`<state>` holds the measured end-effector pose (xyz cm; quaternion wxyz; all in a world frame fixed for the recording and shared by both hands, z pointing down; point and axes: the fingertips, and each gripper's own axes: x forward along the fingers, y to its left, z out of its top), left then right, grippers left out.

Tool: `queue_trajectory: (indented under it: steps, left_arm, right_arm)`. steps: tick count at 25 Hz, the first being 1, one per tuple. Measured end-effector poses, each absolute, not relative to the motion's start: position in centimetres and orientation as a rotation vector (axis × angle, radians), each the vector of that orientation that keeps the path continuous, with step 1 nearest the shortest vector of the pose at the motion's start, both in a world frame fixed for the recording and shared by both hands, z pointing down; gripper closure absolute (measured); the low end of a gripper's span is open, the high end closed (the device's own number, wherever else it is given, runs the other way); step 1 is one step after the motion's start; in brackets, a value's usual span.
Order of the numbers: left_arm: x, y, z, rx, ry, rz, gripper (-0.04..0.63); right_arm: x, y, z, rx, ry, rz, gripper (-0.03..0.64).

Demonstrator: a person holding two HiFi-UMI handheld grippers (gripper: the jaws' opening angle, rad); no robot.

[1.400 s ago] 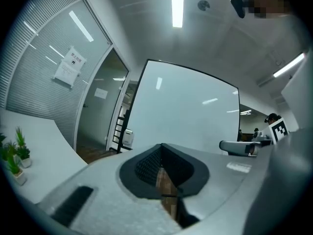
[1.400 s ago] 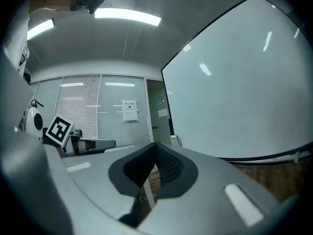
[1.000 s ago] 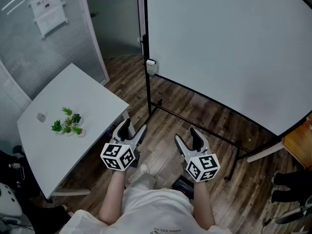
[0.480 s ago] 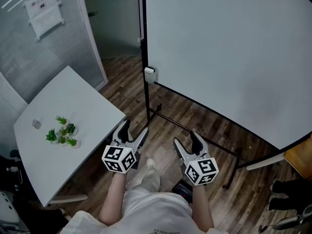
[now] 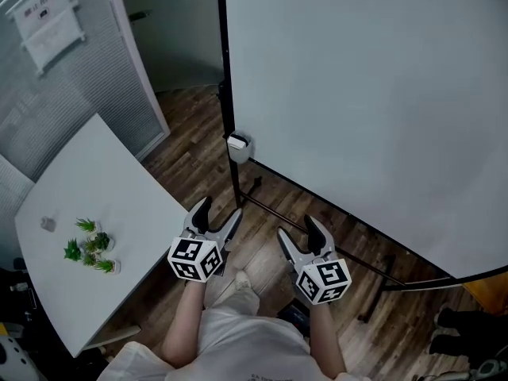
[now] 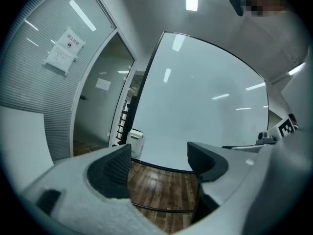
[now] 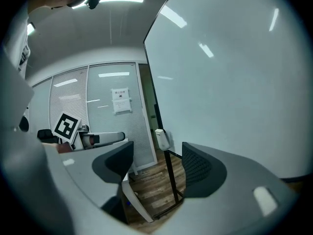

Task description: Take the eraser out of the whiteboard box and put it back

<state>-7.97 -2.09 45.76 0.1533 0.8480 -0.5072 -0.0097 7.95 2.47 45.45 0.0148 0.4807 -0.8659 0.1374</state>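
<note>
Approach stage, short of whiteboard box point(image 5: 236, 147): left hand-held gripper point(image 5: 219, 209) and right hand-held gripper point(image 5: 298, 228) just opened, empty; next, reaching inside for eraser.

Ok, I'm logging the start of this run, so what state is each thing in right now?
left gripper: open, jaws have just been opening, nothing between them
right gripper: open, jaws have just been opening, nothing between them
whiteboard box: fixed to the frame post, untouched, contents not visible
whiteboard: upright, blank
potted plants: upright on the table
</note>
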Motion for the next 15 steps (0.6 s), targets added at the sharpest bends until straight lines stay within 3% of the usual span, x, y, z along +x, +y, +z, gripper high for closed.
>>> queue_trajectory:
  steps: [15]
  left_arm:
    - [-8.5, -13.4, 46.5, 2.461, -1.418, 0.038, 0.248]
  right_arm:
    - [4.7, -7.9, 45.9, 1.453, -2.707, 0.457, 0.313]
